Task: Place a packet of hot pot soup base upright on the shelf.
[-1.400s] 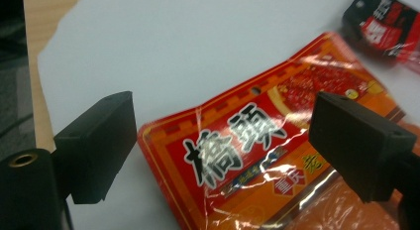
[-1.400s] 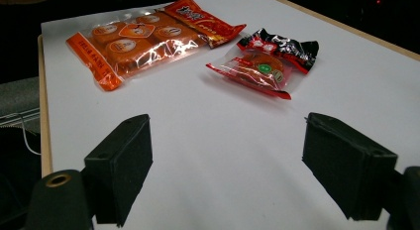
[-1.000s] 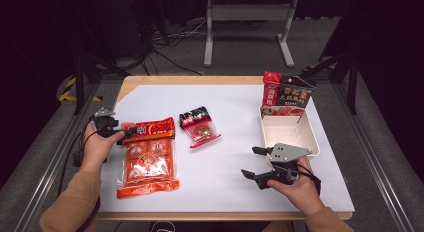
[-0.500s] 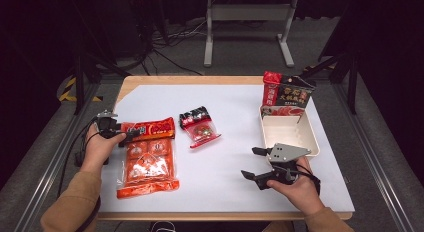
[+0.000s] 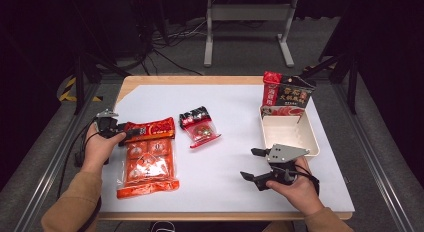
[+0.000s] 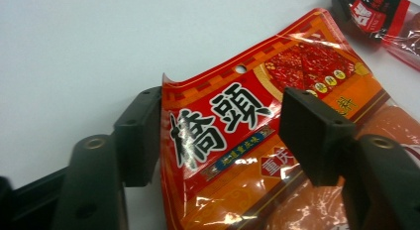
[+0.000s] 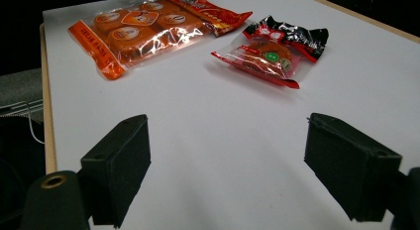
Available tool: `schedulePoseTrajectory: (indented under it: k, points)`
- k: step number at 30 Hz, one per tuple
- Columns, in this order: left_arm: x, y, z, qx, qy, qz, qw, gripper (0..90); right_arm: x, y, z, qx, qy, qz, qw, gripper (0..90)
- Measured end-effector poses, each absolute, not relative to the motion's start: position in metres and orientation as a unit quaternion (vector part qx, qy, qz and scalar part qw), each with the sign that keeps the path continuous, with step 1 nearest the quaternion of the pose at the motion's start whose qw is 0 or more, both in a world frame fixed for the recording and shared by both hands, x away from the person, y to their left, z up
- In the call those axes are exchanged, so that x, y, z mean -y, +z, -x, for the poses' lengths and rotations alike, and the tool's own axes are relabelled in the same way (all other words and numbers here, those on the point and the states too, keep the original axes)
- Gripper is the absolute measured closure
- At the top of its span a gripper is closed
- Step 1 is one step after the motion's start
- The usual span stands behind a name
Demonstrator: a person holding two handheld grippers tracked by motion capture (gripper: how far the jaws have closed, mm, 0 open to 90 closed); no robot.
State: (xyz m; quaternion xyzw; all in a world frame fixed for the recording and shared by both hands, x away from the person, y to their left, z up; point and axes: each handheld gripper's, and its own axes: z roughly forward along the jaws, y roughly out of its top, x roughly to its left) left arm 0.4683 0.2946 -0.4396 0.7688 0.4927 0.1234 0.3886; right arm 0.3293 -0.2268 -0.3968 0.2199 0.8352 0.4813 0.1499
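Note:
A large orange-red snack pack (image 5: 147,159) lies flat at the table's left. My left gripper (image 5: 129,133) is at its top left corner; in the left gripper view the left gripper (image 6: 220,136) is open, with the pack's red header (image 6: 233,116) between the two jaws, which stand apart from it. A small red-and-black packet (image 5: 199,127) lies mid-table. My right gripper (image 5: 253,164) is open near the front right, low over bare white table, with nothing between its jaws (image 7: 247,165). Farther off in the right gripper view lie the small packet (image 7: 272,51) and the large pack (image 7: 143,31).
A white rectangular tray (image 5: 306,137) stands at the right, just beyond my right hand. A red-and-black carton (image 5: 285,94) stands upright at the tray's far end. The white table sheet (image 5: 230,157) has a wooden edge; cables and a metal stand lie on the floor beyond.

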Motion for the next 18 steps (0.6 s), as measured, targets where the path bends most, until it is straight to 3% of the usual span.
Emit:
schedulePoseTrajectory:
  k: [18]
  points:
    - [-0.305, -0.453, -0.476, -0.534, 0.086, -0.745, 0.391, 59.6, 0.225, -0.399, -0.329, -0.841, 0.476, -0.214, 0.146, 19.1]
